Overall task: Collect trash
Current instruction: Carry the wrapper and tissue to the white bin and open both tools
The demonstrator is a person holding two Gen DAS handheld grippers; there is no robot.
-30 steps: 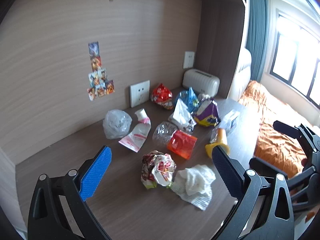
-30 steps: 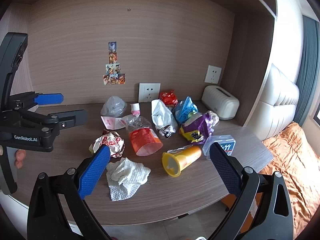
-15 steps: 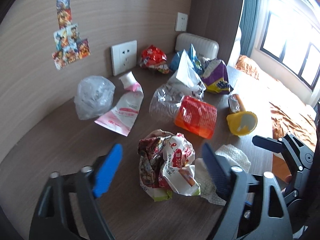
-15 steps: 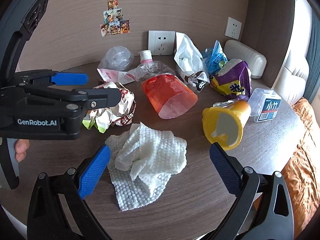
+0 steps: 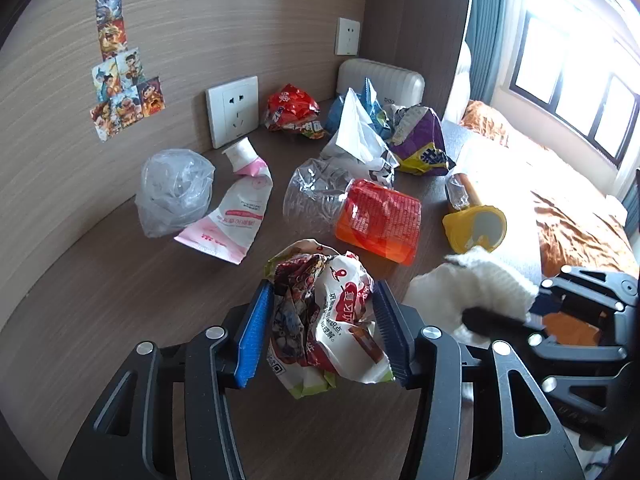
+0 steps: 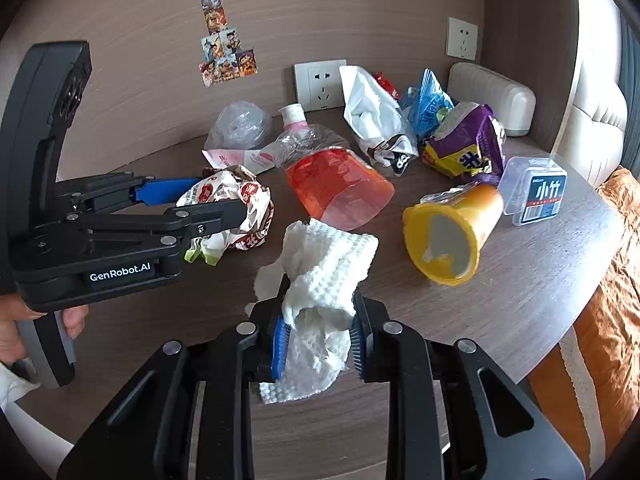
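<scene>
Both grippers have dropped down onto the desk (image 6: 540, 280) since a second ago, when they hung wide open above the mess, and both sets of jaws have just been closing. Trash covers the back half of the desk: a purple snack bag (image 6: 466, 148), a crushed clear bottle with an orange label (image 6: 336, 188), a tipped yellow cup (image 6: 448, 232), a clear plastic bag (image 5: 174, 192), a pink tube (image 5: 236, 216), a small clear box (image 6: 536, 190).

Closer in, the left gripper (image 5: 324, 328) has its blue pads pressed against both sides of a crumpled wrapper (image 5: 320, 312), so it looks clamped, though whether the wrapper is off the wood yet is hard to say from here. Just to its right, the right gripper (image 6: 318, 340) is clenched tight on a white paper towel (image 6: 324, 268), which bunches up between the pads and hangs out below them.
</scene>
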